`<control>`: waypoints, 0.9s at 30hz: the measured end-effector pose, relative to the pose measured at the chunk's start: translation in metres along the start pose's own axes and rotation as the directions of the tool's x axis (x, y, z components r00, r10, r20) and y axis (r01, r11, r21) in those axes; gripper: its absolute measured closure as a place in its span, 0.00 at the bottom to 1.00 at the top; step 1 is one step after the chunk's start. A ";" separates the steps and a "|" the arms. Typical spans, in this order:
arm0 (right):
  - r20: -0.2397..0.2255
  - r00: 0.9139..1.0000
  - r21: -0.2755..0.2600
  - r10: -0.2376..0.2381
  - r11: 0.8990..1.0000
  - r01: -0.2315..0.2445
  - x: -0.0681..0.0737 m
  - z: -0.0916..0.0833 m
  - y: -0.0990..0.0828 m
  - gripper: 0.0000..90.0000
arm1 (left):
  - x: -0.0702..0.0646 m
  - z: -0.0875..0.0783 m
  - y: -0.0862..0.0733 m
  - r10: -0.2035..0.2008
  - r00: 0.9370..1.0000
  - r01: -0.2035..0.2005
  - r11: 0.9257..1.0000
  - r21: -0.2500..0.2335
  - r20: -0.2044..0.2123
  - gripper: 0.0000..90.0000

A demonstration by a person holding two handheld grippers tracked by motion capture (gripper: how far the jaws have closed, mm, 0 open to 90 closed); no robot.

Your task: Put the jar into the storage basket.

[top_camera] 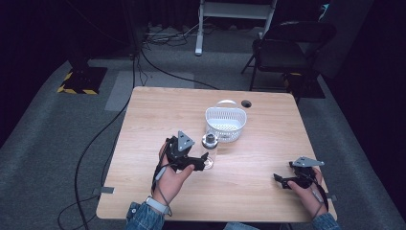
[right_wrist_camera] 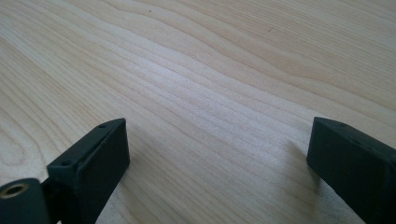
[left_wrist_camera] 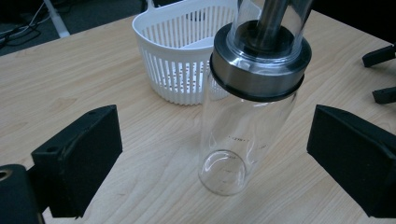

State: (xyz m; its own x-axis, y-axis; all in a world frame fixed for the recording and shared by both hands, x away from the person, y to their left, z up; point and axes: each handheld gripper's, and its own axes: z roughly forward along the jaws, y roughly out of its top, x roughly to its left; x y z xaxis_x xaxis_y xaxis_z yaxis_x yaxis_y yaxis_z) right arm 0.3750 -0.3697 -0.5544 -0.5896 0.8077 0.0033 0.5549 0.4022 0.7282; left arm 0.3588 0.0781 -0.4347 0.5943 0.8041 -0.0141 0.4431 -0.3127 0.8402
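Left gripper (left_wrist_camera: 219, 154) is sitting released, jaws straddling the upright bottle (left_wrist_camera: 243, 126) dead ahead (axis vertical); right gripper (top_camera: 293, 178) is idling released, well apart.

One glass bottle (top_camera: 209, 149), one white basket (top_camera: 225, 123), two tongs, one chair (top_camera: 287, 45).

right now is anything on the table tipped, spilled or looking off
Nothing stands out. The clear glass bottle with its steel collar stands upright and empty between the open jaws of the left gripper, apart from both. The white basket sits upright behind it. No spill shows on the table.
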 end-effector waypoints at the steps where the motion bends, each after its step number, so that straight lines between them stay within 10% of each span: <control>1: 0.000 1.000 0.000 0.000 1.000 0.000 0.000 0.000 0.000 0.06 | 0.000 0.001 0.000 -0.004 1.000 0.004 1.000 -0.004 0.003 0.03; 27: 0.000 1.000 0.000 0.000 1.000 0.000 0.000 0.000 0.000 0.06 | -0.012 0.035 0.003 -0.005 0.998 0.008 0.999 -0.052 0.061 0.08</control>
State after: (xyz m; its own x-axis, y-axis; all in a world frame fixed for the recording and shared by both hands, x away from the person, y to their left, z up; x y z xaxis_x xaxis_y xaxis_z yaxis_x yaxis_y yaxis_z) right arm 0.3750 -0.3697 -0.5544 -0.5897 0.8076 0.0033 0.5548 0.4022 0.7283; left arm 0.3768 0.0497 -0.4514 0.6324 0.7729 -0.0513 0.4122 -0.2797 0.8671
